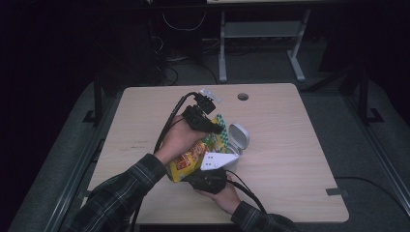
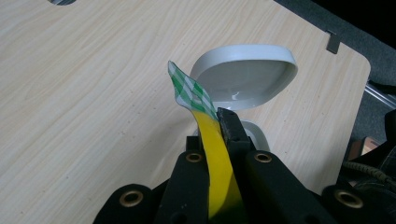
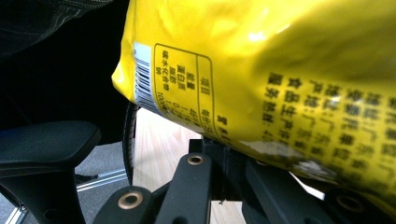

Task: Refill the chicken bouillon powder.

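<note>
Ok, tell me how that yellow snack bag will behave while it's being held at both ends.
The yellow snack bag probably stays floppy: its green-checked top strip curls over above the left tongs. It looks puffed and light. The glossy film may be slippery, so the right tongs could slide.

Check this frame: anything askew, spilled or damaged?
Nothing spilled or torn. The yellow bag hangs in the air, pinched by the left tongs at its green-checked end and the right tongs at the other. The grey box lies open behind.
</note>
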Available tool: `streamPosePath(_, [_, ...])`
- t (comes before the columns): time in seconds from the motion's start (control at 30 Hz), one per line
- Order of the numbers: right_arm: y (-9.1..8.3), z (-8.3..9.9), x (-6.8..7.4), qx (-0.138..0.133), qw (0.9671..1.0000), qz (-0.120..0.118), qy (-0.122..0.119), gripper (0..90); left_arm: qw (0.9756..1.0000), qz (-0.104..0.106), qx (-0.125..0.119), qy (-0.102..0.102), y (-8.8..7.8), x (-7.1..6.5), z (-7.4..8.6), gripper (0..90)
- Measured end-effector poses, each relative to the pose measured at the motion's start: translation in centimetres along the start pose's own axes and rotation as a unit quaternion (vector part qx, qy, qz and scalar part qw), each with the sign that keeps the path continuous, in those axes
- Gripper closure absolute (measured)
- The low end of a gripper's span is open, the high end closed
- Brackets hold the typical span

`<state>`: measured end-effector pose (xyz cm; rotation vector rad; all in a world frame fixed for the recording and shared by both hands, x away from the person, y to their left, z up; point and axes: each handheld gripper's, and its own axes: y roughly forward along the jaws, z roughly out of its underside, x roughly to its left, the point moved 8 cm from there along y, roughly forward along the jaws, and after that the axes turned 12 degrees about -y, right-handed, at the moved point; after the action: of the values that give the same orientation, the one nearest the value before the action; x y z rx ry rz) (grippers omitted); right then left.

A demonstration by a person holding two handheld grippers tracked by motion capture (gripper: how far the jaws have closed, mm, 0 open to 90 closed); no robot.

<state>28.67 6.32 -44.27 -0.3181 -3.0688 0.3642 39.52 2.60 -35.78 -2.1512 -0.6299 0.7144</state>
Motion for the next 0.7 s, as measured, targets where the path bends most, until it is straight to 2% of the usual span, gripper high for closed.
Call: streamPosePath(0.7, [0.13, 0.00, -0.03, 0.000, 1.0000, 0.001, -0.002, 90.0, 1.0000, -0.004, -0.002, 0.001, 0.01, 0.19, 0.00, 90.0])
